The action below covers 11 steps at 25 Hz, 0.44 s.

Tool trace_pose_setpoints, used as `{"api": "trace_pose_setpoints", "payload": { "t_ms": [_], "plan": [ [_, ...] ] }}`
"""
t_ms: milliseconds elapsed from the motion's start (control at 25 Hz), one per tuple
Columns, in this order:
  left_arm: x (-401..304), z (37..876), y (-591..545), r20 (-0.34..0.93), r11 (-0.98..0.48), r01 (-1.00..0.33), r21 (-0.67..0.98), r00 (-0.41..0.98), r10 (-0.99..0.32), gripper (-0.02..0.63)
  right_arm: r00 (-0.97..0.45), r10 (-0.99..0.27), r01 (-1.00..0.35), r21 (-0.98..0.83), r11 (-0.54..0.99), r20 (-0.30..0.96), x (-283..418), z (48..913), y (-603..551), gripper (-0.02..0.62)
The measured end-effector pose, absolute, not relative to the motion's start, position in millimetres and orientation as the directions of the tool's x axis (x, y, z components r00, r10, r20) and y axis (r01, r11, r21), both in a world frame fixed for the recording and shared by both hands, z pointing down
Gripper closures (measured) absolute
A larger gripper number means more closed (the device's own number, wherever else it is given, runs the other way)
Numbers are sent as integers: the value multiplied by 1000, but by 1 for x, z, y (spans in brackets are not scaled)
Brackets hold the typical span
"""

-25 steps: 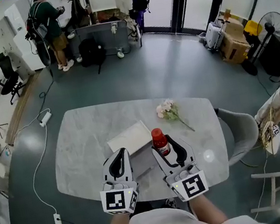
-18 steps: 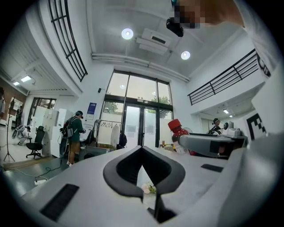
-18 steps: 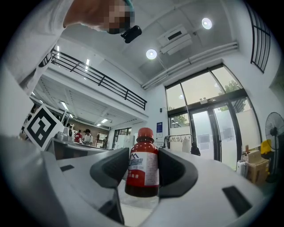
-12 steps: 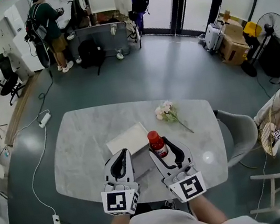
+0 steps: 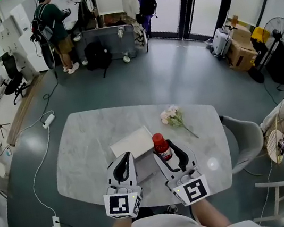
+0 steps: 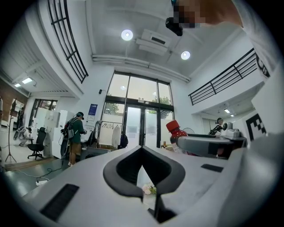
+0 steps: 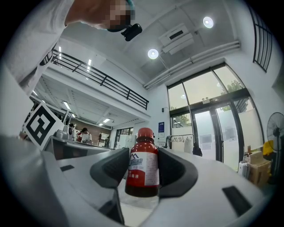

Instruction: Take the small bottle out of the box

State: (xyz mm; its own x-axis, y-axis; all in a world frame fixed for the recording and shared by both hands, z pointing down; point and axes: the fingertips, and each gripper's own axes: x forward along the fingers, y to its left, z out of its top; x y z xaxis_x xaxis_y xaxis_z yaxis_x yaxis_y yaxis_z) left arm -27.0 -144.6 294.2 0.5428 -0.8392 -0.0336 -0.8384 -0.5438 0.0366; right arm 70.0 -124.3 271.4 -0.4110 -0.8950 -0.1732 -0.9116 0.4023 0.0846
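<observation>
The right gripper (image 5: 168,153) is clenched on the small bottle (image 5: 161,144), so the grasp looks done; the bottle stands upright between the dark pads (image 7: 177,174), which press its label from both sides, with the red cap and neck rising above them and the base hanging below; it sits well forward, near the fingertips rather than deep in the jaws. The left gripper (image 5: 123,167), at the bottle's 9 o'clock, has its jaws drawn together on nothing (only a thin slit shows between them), and it seems to take no part in the lift. The white box (image 5: 131,141) lies flat on the marble table (image 5: 90,140) at about 10 o'clock from the bottle, just beside it; from the head view the bottle appears raised and off to the box's edge, though I cannot tell whether its base is fully clear of the rim. What seems left is to carry it away and set it down on bare table; a pink flower sprig (image 5: 171,115) lies farther off at 1 o'clock and should be avoided.
</observation>
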Motion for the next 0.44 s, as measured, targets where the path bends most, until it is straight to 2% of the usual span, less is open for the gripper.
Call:
{"api": "trace_pose_setpoints", "payload": {
  "t_ms": [440],
  "plan": [
    [-34, 300, -145, -31, -518, -854, 42, 518, -855, 583, -390, -909, -920, 91, 381, -145, 85, 278, -125, 376]
  ]
}}
